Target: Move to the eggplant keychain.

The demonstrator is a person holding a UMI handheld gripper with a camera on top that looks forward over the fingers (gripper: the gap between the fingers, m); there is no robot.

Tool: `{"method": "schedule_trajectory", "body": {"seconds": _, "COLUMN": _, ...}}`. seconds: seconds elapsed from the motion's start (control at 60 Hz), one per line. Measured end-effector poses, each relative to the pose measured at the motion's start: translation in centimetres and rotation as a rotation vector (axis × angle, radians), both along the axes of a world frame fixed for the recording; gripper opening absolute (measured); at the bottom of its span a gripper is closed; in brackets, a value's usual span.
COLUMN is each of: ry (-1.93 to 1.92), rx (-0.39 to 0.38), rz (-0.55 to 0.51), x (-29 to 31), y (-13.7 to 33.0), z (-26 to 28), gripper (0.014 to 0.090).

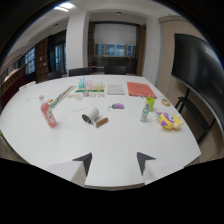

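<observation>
The eggplant keychain is a small purple piece lying on the white table, well beyond my fingers and slightly right of the white cup. My gripper hovers over the near part of the table, open, with nothing between its dark fingertips. A wide stretch of bare tabletop separates the fingers from the keychain.
A white cup lies on its side beside a brown cylinder. A pink bottle lies further left, a green-capped bottle stands right, next to a yellow-purple toy. An orange folder, a booklet and test tubes sit behind.
</observation>
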State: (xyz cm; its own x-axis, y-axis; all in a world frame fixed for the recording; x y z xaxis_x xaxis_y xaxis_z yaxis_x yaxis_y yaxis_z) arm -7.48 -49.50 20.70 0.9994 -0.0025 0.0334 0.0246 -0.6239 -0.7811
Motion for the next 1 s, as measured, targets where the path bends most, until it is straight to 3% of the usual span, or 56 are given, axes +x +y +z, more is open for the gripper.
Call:
{"method": "schedule_trajectory", "body": {"seconds": 0.317, "ry": -0.031, "rx": -0.007, "rz": -0.013, "x": 0.0, "y": 1.0, "z": -0.6, "gripper": 0.0853}}
{"method": "schedule_trajectory", "body": {"seconds": 0.5, "ry": -0.041, "rx": 0.003, "rz": -0.032, "x": 1.4, "y": 3.9, "z": -1.1, "gripper": 0.0854}}
{"method": "schedule_trajectory", "body": {"seconds": 0.733, "ry": -0.045, "rx": 0.023, "rz": -0.025, "x": 3.2, "y": 14.1, "z": -2.1, "gripper": 0.0856}}
{"method": "schedule_trajectory", "body": {"seconds": 1.0, "ry": -0.06, "rx": 0.038, "rz": -0.006, "x": 5.7, "y": 31.1, "z": -7.5, "gripper": 0.0853}}
